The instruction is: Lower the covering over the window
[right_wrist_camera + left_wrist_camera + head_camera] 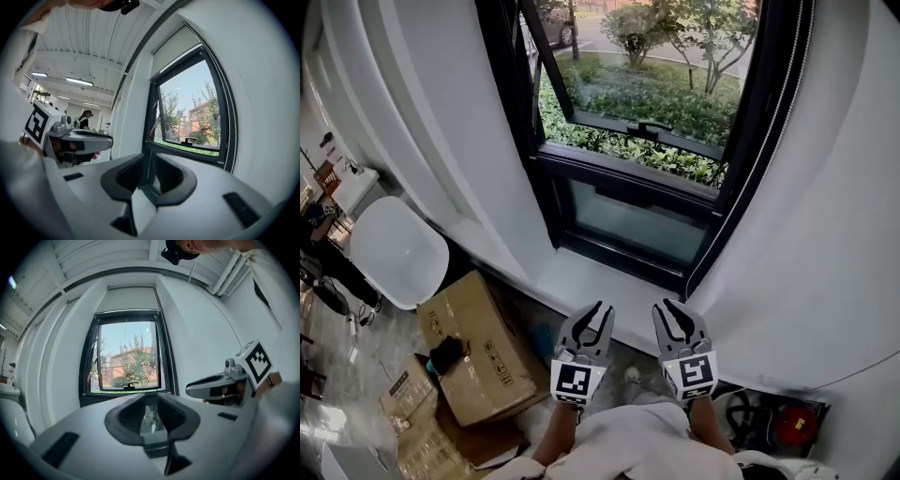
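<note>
A black-framed window with its upper sash tilted open stands in front of me. The pale roller blind is rolled up and covers only the top strip of the window; in the right gripper view the blind sits just as high. A thin bead cord runs down the frame's right side. My left gripper and right gripper hover side by side above the sill, both open with nothing between their jaws. Neither touches the cord.
The white sill lies below the window. Cardboard boxes and a white chair stand on the floor at left. A red device with cables sits at lower right. A person stands far back in the room.
</note>
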Available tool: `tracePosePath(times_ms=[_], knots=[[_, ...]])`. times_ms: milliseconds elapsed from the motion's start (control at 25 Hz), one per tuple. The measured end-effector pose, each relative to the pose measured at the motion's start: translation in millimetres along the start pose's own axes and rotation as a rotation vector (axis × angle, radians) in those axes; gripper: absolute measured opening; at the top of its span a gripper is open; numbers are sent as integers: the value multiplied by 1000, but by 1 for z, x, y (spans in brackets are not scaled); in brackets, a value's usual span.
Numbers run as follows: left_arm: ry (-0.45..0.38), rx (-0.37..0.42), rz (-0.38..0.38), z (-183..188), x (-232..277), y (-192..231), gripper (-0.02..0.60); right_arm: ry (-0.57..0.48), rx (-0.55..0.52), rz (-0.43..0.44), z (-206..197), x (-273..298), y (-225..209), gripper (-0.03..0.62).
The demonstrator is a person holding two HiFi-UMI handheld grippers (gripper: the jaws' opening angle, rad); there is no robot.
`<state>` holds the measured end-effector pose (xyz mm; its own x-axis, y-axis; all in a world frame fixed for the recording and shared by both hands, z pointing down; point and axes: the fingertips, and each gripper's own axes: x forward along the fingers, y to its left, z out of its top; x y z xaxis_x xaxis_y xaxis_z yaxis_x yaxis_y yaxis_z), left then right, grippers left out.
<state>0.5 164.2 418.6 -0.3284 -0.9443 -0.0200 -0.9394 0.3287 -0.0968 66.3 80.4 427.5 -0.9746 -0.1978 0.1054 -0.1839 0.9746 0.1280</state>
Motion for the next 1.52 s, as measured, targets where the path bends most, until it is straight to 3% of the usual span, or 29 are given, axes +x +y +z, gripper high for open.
tracePosePath(times_ms=[520, 1040, 1520], knots=[[18, 0, -1, -2, 83, 13, 83, 8, 30, 32, -3, 60, -50, 71], [24, 11, -29, -1, 154, 15, 83, 0, 78, 3, -4, 105, -102, 71], [3, 5, -154, -5, 218, 15, 83, 18, 80, -132, -11, 129, -148, 71]])
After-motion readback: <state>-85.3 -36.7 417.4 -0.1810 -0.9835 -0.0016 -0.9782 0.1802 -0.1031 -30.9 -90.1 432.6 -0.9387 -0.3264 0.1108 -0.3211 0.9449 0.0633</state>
